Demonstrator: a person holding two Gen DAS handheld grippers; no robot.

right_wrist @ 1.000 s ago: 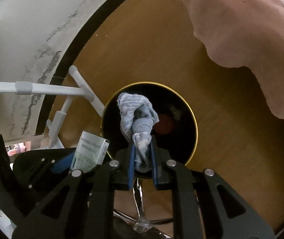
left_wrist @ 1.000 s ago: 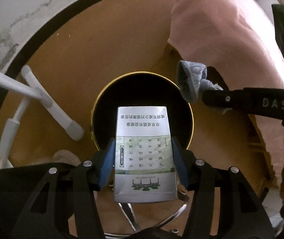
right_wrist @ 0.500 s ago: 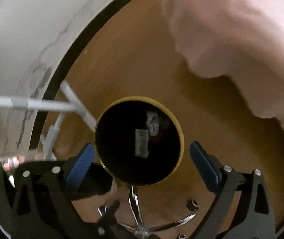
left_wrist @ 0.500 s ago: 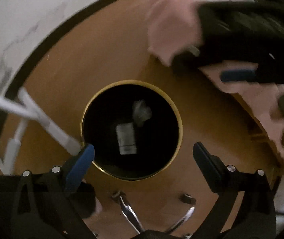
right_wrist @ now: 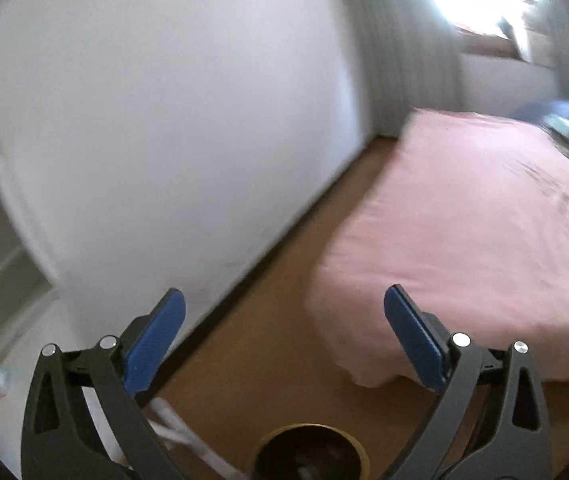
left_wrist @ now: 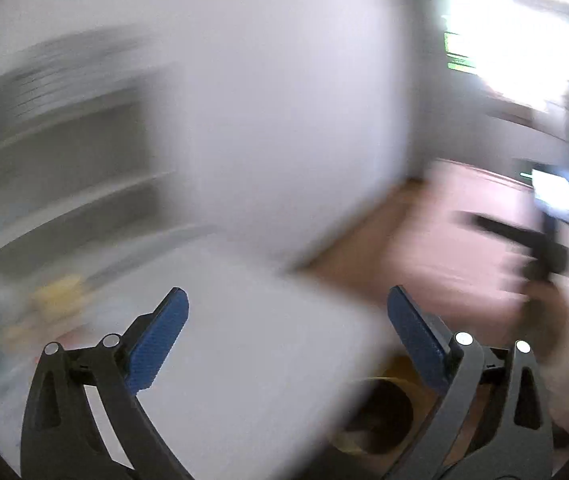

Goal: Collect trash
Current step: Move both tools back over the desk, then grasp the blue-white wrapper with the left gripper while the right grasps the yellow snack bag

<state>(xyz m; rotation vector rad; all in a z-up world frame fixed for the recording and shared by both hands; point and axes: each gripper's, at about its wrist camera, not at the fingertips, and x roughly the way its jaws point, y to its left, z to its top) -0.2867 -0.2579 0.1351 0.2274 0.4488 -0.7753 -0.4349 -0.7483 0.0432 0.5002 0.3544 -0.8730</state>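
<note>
The black trash bin with a gold rim stands on the wooden floor and shows only at the bottom edge of the right wrist view. In the blurred left wrist view the bin peeks out past the corner of a white table top. My left gripper is open over that table top, with nothing between its blue pads. My right gripper is also open and empty, high above the bin. What lies inside the bin is too dark to make out.
A bed with a pink sheet fills the right side, with a white wall on the left and a strip of wooden floor between them. White rack legs stand beside the bin. Blurred yellow items lie on the table.
Both grippers opened: the printed box and the grey wad dropped into the bin. Both then rose and tipped upward, so the views now look across the room instead of down into the bin.
</note>
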